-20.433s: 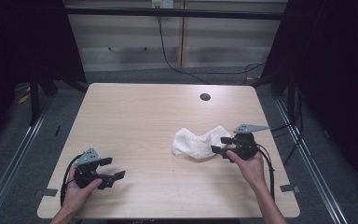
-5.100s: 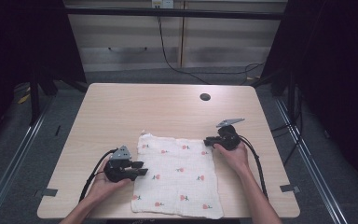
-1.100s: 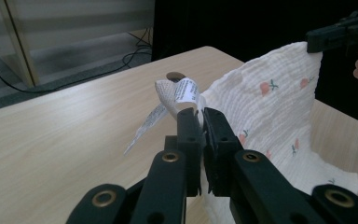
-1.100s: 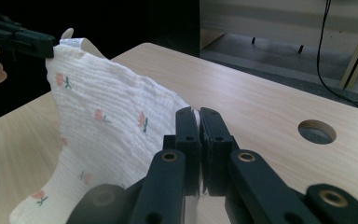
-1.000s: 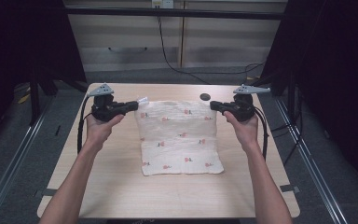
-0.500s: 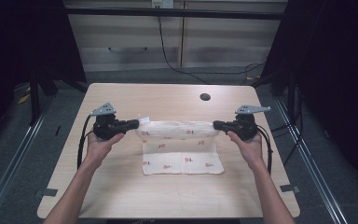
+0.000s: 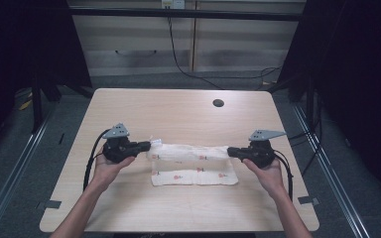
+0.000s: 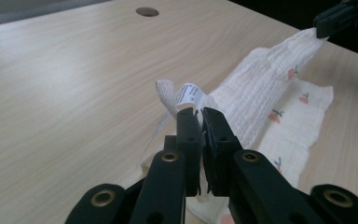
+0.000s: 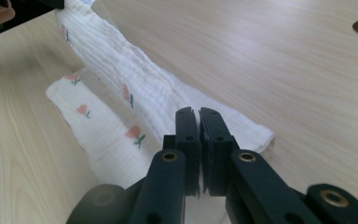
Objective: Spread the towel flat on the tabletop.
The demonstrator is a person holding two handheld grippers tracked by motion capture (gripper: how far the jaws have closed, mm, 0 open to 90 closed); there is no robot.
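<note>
While the cloth (image 7: pixel 193 163) lies mid-bench (image 7: pixel 178 114), half folded, lower both held corners evenly onto the near edge. The left gripper (image 8: pixel 198 116) is clamped on its corner; the right gripper (image 9: pixel 199 116) likewise.

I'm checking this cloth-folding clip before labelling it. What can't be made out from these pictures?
- Print on the small tag at the cloth corner: too small and blurred in the left gripper view.
- The cloth corner pinched in the right gripper: hidden between the closed jaws in the right gripper view.
- The cloth's lower layer: covered by the folded-over strip in the high view.
- The left gripper body: cut off by the bottom edge of the left gripper view.
</note>
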